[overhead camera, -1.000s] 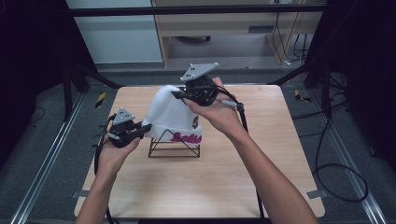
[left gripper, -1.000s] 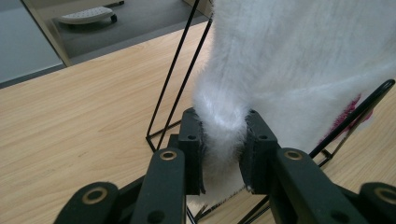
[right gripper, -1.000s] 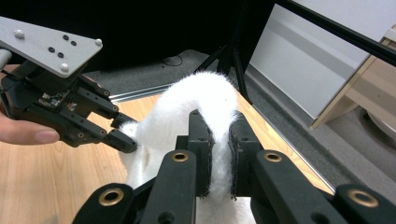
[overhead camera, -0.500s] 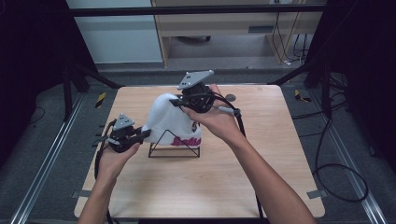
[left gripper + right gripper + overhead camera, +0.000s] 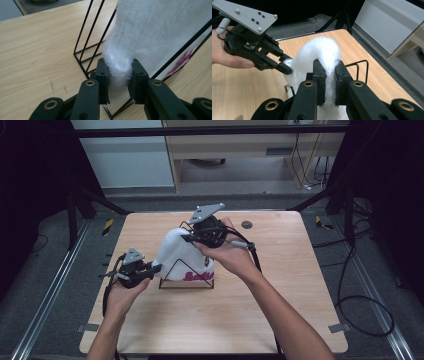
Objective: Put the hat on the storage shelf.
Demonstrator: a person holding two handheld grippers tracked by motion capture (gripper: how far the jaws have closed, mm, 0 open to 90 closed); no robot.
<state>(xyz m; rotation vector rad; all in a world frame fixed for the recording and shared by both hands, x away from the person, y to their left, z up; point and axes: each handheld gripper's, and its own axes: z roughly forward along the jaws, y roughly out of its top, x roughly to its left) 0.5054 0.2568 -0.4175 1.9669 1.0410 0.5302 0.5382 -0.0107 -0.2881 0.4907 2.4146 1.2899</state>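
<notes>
At the centre of the high view a white fleecy hat (image 5: 181, 256) with pink lettering along its lower edge sits draped over a black wire stand (image 5: 186, 276), which rests on the wooden table (image 5: 280, 310). Both tools have a hold of it: the left gripper (image 5: 155, 268), at the middle left of that frame, is pinched narrow on the hat's lower edge, and in the left gripper view its jaws squeeze a tuft of white pile (image 5: 119, 71) low in the centre, right beside the stand's wires (image 5: 86, 47). The right gripper (image 5: 186, 238), just above centre in the high view, is clamped on the crown; in the right gripper view its jaws press a fold of fleece (image 5: 329, 82) at the lower middle, with the left gripper (image 5: 287, 70) biting the hat from the left of the frame. So the gripping appears done, and moving the hat is what remains. Whether it is being lifted off the stand or settled onto it is hard to tell from here, since the fabric hides the stand's top.
</notes>
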